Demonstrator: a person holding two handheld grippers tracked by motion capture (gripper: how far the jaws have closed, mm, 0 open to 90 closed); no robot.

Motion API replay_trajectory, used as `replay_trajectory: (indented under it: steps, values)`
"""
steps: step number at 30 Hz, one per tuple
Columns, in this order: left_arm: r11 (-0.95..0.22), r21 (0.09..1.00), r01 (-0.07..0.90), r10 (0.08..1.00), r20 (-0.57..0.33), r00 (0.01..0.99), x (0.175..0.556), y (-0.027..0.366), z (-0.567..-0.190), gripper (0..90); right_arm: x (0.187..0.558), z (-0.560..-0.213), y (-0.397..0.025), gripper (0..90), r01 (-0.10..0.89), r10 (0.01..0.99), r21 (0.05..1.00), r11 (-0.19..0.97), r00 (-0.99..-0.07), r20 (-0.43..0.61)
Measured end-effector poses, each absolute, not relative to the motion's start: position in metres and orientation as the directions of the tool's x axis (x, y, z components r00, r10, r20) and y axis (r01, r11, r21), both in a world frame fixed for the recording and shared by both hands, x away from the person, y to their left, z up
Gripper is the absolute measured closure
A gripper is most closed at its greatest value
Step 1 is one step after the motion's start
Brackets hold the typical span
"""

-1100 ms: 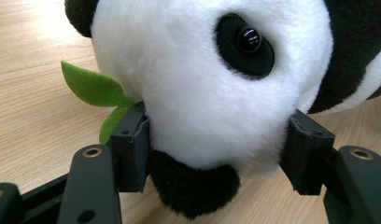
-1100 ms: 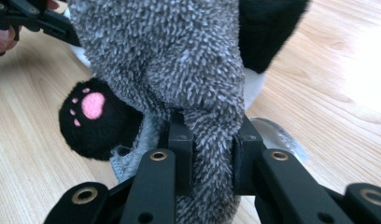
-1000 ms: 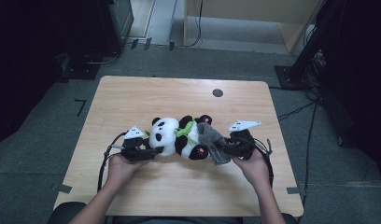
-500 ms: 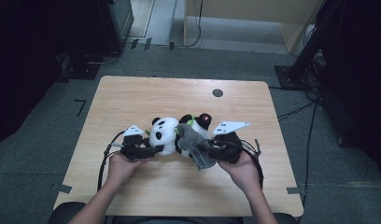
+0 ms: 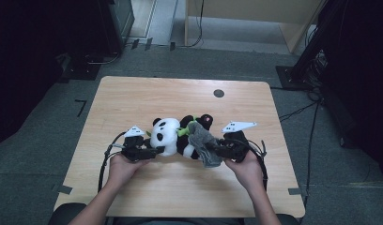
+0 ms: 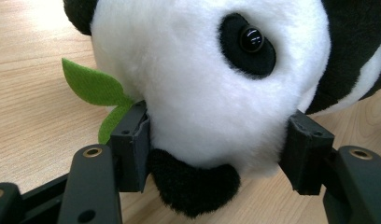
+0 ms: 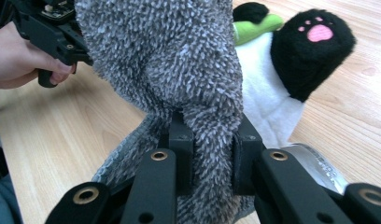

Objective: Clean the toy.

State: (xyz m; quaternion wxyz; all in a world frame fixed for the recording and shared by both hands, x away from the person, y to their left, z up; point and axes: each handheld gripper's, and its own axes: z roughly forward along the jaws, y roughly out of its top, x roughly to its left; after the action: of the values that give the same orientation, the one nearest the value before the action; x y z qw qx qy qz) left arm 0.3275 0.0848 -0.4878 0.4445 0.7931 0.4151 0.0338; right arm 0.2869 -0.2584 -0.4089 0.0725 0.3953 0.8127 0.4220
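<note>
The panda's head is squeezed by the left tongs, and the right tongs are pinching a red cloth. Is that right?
Almost. The right tongs pinch a grey fuzzy cloth, not a red one, as the right gripper view shows. The left tongs do squeeze the panda's head.

One plush panda (image 5: 168,137), one grey cloth (image 5: 204,145), and two grippers on one table (image 5: 133,96).

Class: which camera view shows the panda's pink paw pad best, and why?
The right gripper view: the paw pad is close and sharp, with pink toe marks. In the high view it is a tiny reddish spot. The left gripper view looks at the panda's head instead.
</note>
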Motion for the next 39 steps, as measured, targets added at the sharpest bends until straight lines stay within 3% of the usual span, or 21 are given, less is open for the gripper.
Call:
replay_trajectory:
  steps: [19,24,29,39]
  values:
    - [-0.257,0.737,0.625,0.684,-0.318,0.656,0.327,0.086,-0.488,36.2,0.289,-0.432,-0.29,76.7,0.681,0.791,0.695,0.231,-0.547,0.273]
    - [-0.259,0.735,0.626,0.688,-0.314,0.654,0.327,0.085,-0.486,36.4,0.282,-0.407,-0.297,76.7,0.626,0.784,0.762,0.168,-0.553,0.282]
    - [-0.256,0.734,0.628,0.692,-0.314,0.65,0.327,0.085,-0.485,36.4,0.271,-0.377,-0.266,76.7,0.546,0.736,0.814,0.199,-0.631,0.244]
    - [-0.256,0.735,0.628,0.693,-0.314,0.649,0.327,0.084,-0.484,36.4,0.29,-0.378,-0.177,76.4,0.538,0.658,0.792,0.289,-0.713,0.244]
